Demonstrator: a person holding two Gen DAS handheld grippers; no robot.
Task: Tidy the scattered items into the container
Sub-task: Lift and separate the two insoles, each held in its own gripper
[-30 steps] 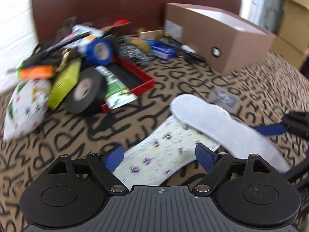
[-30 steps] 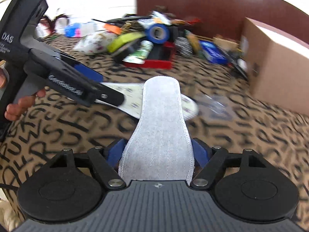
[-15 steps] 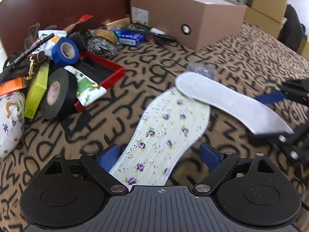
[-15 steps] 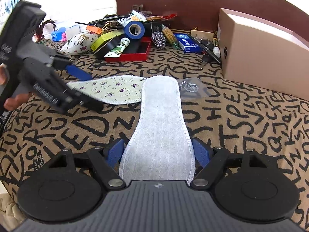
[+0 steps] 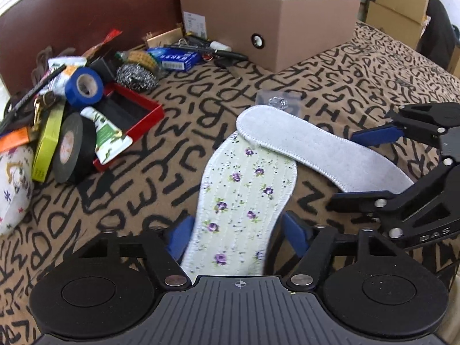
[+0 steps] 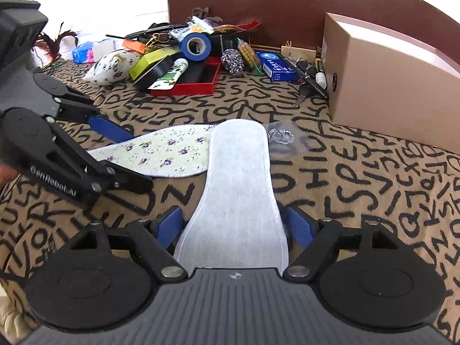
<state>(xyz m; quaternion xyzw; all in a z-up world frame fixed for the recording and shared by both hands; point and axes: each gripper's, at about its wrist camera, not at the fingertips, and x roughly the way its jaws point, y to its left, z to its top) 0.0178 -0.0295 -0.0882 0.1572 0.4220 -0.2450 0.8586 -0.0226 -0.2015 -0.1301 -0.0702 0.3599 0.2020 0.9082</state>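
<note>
Everything here is placed from the open brown box point(image 5: 287, 28) at the back of the letter-patterned bed cover point(image 5: 373, 80).

Far left of the box, a heap lies against the dark headboard point(image 5: 86, 8). Its left edge is cut off, so only part of a flowered pouch point(image 5: 14, 184) shows. Nearer the box come a yellow-green pack point(image 5: 47, 141), a black tape roll point(image 5: 72, 149), a blue tape roll point(image 5: 84, 86) and a red tray point(image 5: 135, 109) with a tube point(image 5: 106, 135) leaning over its rim. The straps and wrappers behind them are too tangled to tell apart. A steel scourer point(image 5: 136, 76) and a blue carton point(image 5: 178, 57) sit just left of the box, and pens and keys touch its left wall.

In front of the box and well apart from it, the floral insole point(image 5: 244, 195) lies flat on the cover. Its heel is hidden under the left claw point(image 5: 237, 230). The jaws have just been closing around it. One pad meets its left edge, a dark gap remains at the other, and so this claw is still released.

The grey insole point(image 6: 238, 178) crosses the floral one's toe and hides it. Its heel runs between the pads of the right claw point(image 6: 234, 224) and out of sight beneath it. Both pads stand tight beside its edges, but I cannot tell whether they press. A clear packet point(image 6: 280, 136) lies just beyond its toe, towards the box, with its contents blurred.

Right of the box, stacked cartons point(image 5: 402, 8) are cut off by the frame.
</note>
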